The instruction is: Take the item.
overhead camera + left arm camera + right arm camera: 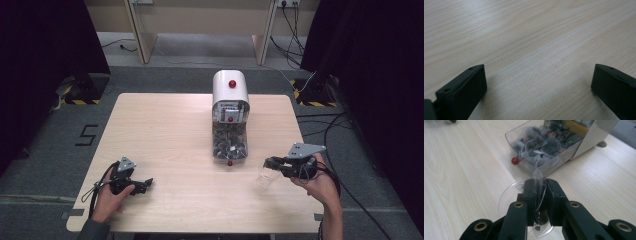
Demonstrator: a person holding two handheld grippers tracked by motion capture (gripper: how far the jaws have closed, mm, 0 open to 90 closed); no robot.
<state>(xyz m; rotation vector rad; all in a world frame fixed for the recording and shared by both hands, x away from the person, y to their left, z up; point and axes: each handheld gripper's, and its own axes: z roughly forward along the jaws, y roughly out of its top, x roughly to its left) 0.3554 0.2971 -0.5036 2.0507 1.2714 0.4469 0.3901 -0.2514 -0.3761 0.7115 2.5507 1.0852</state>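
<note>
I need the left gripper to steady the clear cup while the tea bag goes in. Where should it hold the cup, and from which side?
Grip the clear cup low on its round wall, coming level from its open left side. It stands upright, and the right gripper, shut on the tea bag, hangs over its mouth, so the rim and top are taken. The left gripper is open, probably wide enough.

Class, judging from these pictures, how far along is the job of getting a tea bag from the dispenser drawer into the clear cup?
Done: one tea bag is out of the dispenser drawer. In hand: the right gripper is shut on it, directly above the clear cup. Left: opening the jaws so the bag drops in. The left gripper rests open on the table.
</note>
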